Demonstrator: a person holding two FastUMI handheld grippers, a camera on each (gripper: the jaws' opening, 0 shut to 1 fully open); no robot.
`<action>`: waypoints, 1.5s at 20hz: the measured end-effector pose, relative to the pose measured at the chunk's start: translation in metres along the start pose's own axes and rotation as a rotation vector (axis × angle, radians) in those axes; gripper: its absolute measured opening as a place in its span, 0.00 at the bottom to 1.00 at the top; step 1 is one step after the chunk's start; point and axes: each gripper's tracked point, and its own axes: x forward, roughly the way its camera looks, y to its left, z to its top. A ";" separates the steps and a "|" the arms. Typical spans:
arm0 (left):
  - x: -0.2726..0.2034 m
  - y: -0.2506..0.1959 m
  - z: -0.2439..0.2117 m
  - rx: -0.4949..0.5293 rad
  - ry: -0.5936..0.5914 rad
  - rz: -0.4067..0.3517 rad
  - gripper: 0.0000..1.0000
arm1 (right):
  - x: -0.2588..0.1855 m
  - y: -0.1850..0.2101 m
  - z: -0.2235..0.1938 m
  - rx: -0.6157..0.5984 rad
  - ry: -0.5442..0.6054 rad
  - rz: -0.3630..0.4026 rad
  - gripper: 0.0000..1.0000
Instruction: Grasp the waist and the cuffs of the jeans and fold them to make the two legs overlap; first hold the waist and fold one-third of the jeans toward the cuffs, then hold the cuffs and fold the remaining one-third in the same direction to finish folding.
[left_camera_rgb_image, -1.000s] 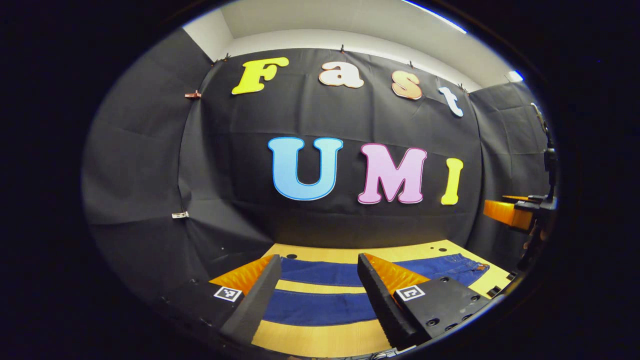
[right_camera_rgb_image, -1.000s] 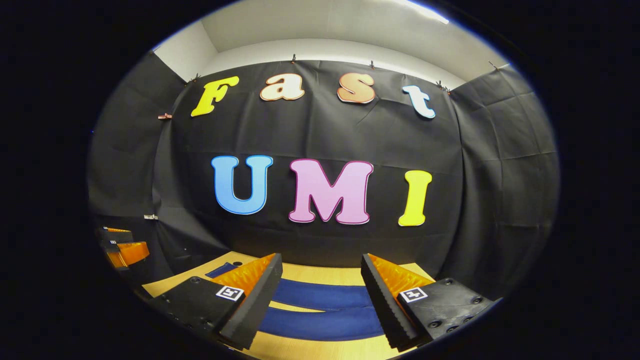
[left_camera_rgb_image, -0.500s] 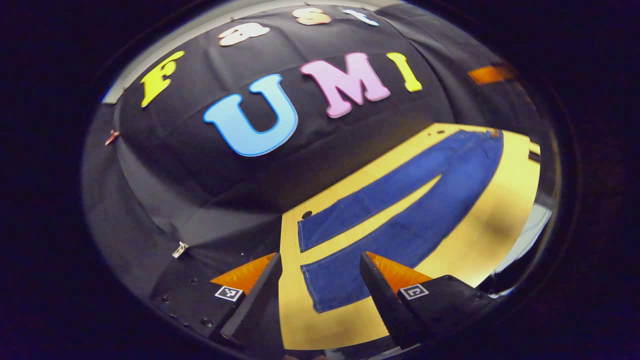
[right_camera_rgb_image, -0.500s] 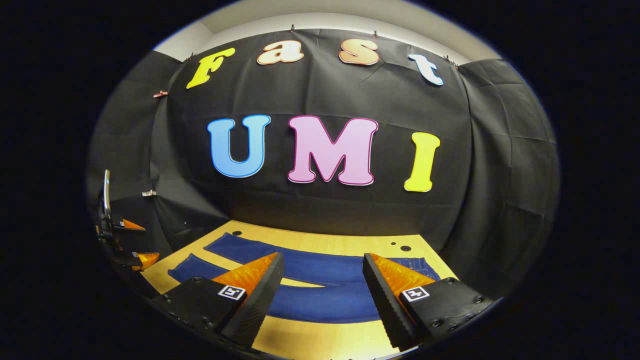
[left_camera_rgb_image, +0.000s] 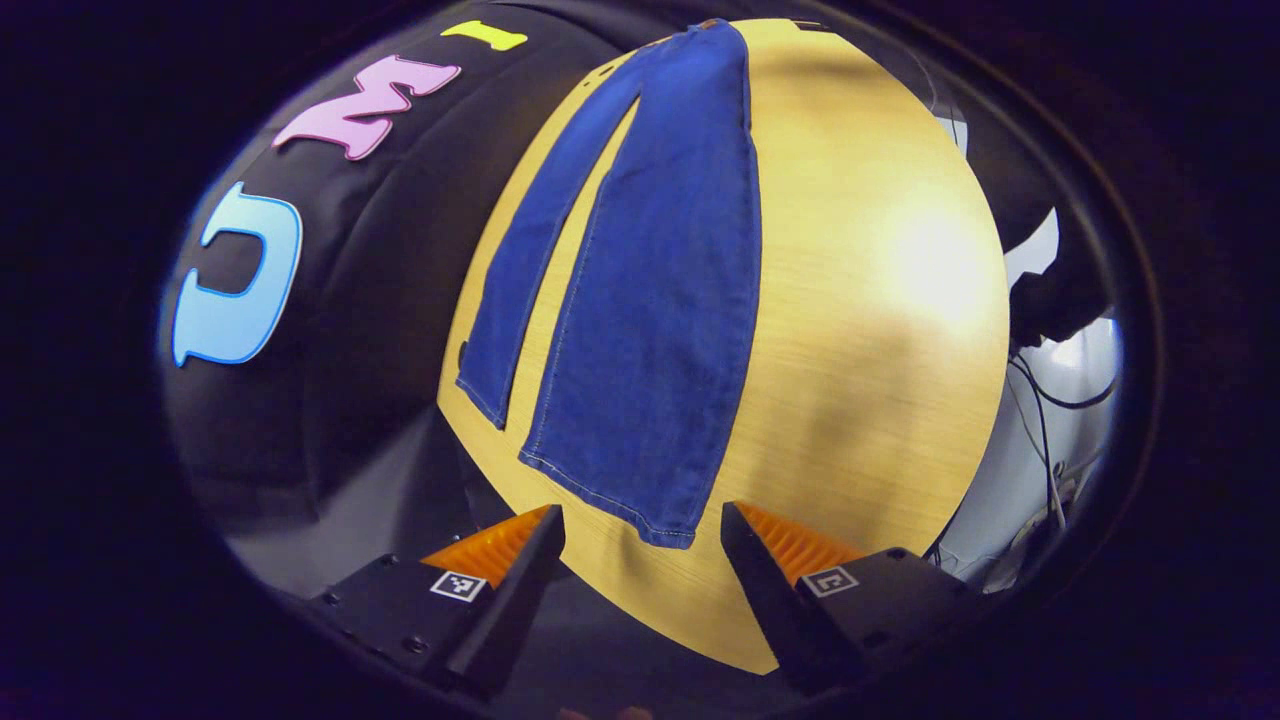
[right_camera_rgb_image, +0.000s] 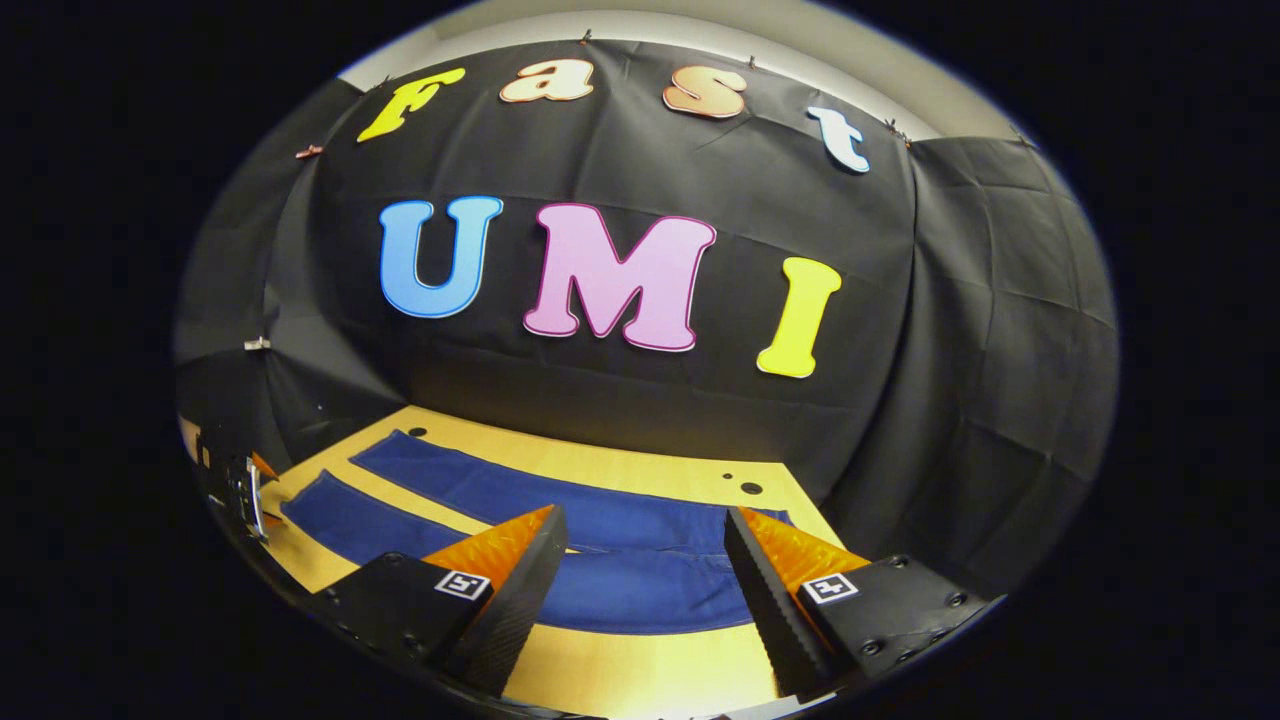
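A pair of blue jeans (left_camera_rgb_image: 640, 300) is lying flat and unfolded on a light wooden table (left_camera_rgb_image: 870, 330), its two legs spread slightly apart with a thin wedge of tabletop showing between them.

In the left gripper view, the camera is looking down along the length of the jeans from the cuff end. The left gripper (left_camera_rgb_image: 640, 570) is hovering above the table edge with its fingers spread wide and holding nothing. The stitched cuff (left_camera_rgb_image: 610, 500) of the nearer, wider leg is sitting just ahead of the gap between the fingers, not touching them. The narrower leg is lying beside it, closer to the black cloth wall, and the waist (left_camera_rgb_image: 710, 30) is lying at the far end of the table. Some cables (left_camera_rgb_image: 1040, 420) are hanging past the table's right edge.

In the right gripper view, the jeans (right_camera_rgb_image: 620, 560) are stretching across the table (right_camera_rgb_image: 640, 670) from left to right, in front of the cloth wall. The right gripper (right_camera_rgb_image: 645, 575) is hanging above the waist end, fingers wide apart and empty, clear of the fabric. At the far left edge, part of the left gripper (right_camera_rgb_image: 240, 490) is showing near the cuffs.
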 end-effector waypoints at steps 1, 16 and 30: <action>0.012 -0.002 -0.005 0.035 0.024 -0.028 0.98 | 0.006 -0.011 -0.006 -0.043 0.017 -0.010 0.93; 0.052 0.017 0.016 -0.068 0.107 -0.149 0.06 | 0.119 -0.205 -0.084 -0.691 0.107 -0.031 0.96; 0.056 0.017 0.019 -0.065 0.211 -0.095 0.06 | 0.192 -0.230 -0.323 -1.424 0.401 0.485 0.89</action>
